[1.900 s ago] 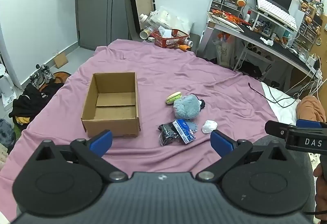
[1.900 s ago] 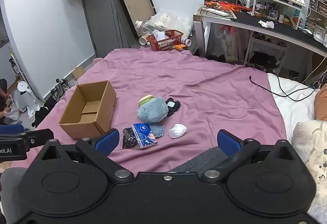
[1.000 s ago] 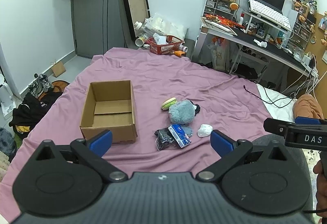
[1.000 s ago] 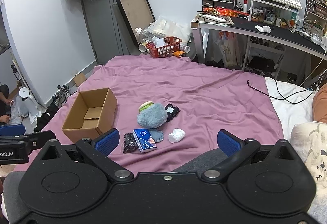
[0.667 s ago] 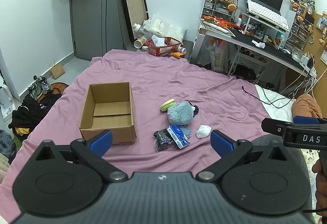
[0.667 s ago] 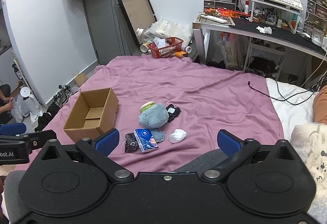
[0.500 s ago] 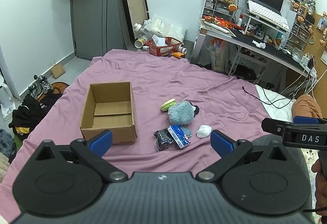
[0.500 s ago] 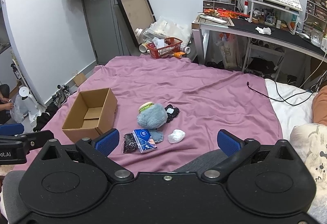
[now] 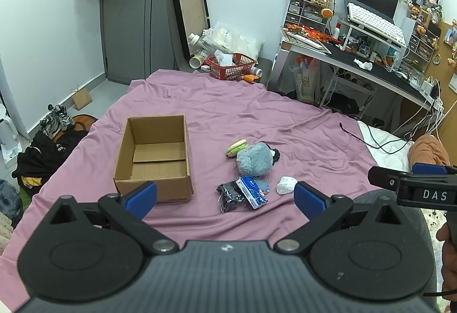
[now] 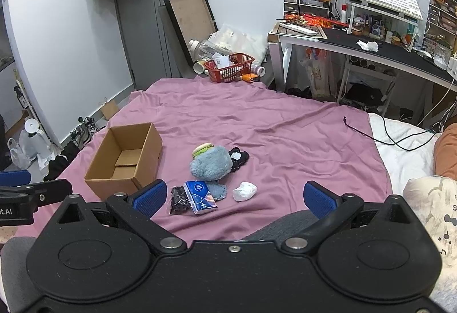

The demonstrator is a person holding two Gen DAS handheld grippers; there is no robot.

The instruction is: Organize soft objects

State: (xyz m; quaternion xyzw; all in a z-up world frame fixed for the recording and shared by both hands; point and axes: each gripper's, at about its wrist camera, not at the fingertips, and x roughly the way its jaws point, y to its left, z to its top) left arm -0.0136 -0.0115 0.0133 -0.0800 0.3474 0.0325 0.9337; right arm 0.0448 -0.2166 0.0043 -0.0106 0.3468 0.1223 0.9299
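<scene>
While both hang above the near edge of the bed (image 9: 257, 113), the left gripper (image 9: 225, 196) and the right gripper (image 10: 235, 196) are spread wide, grasping nothing. Just ahead of them, between their tips, lies a cluster: blue-grey plush (image 9: 254, 160), tissue pack (image 9: 252, 192), black pouch (image 9: 228, 196), white wad (image 9: 286, 185). An open cardboard box (image 9: 155, 156) sits ahead-left, apart from the cluster.

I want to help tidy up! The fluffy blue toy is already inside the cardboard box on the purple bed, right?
Not quite. The fluffy blue toy is not inside the cardboard box; it lies on the purple bed beside it. The left wrist view shows the box empty.
</scene>
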